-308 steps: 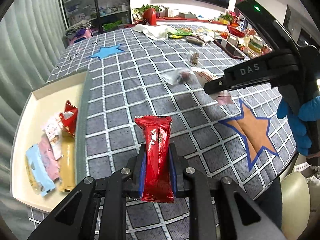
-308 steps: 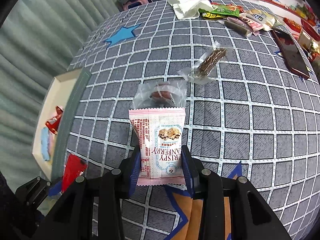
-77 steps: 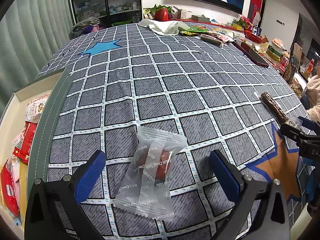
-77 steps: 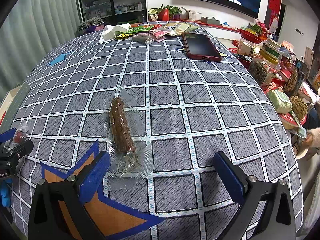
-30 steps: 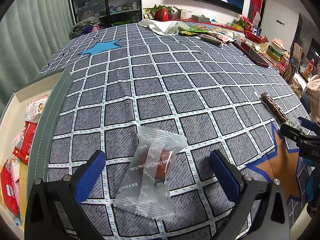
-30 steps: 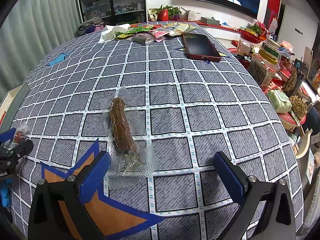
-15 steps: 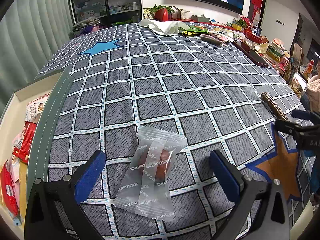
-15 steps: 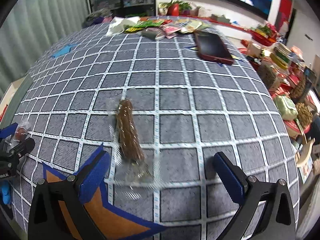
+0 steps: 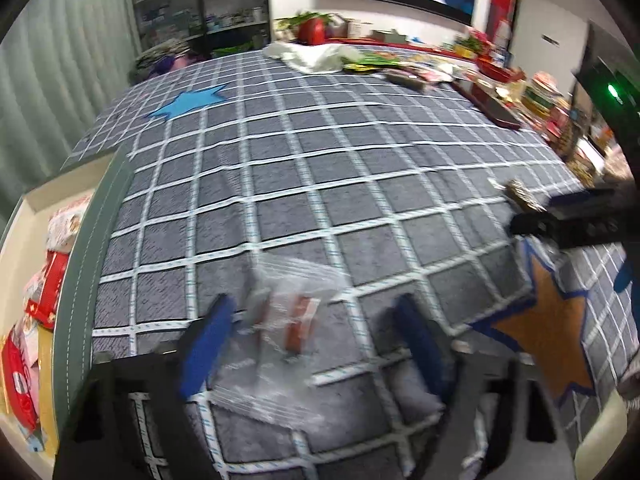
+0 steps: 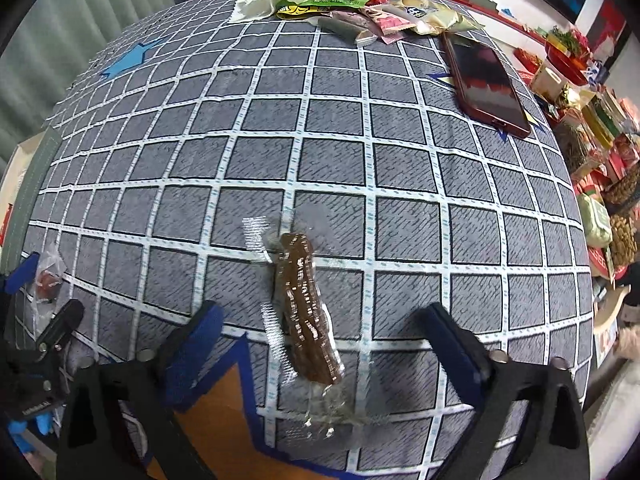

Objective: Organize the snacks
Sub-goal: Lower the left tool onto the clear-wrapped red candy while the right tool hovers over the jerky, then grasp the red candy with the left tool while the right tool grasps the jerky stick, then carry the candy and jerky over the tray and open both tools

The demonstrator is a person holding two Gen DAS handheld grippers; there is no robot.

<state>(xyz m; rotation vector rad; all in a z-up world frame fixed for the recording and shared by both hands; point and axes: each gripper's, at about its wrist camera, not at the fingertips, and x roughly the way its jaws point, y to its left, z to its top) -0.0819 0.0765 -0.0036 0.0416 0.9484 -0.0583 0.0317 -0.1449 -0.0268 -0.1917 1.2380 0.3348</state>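
Note:
A clear packet with a red snack (image 9: pixel 288 320) lies on the grey checked tablecloth between the blue pads of my left gripper (image 9: pixel 310 340). Its jaws are closing and the right pad stands off the wrapper. A brown snack stick in a clear wrapper (image 10: pixel 308 300) lies between the pads of my right gripper (image 10: pixel 324 344), whose jaws are also closing without touching it. The right gripper's black finger (image 9: pixel 560 220) shows at the right of the left wrist view. At the left edge of the right wrist view is the left gripper (image 10: pixel 40 300).
A cream tray with a green rim (image 9: pixel 76 280) holds several snack packs (image 9: pixel 44 280) at the left. A dark red phone (image 10: pixel 486 88), a heap of snack bags (image 10: pixel 360 8) and a white cloth (image 10: pixel 268 0) lie at the far end. The table's edge runs close on the right.
Both pairs of jaws have narrowed. The right gripper has moved over the brown stick and tipped further down, so the stick now lies between its pads. The left view has blurred.

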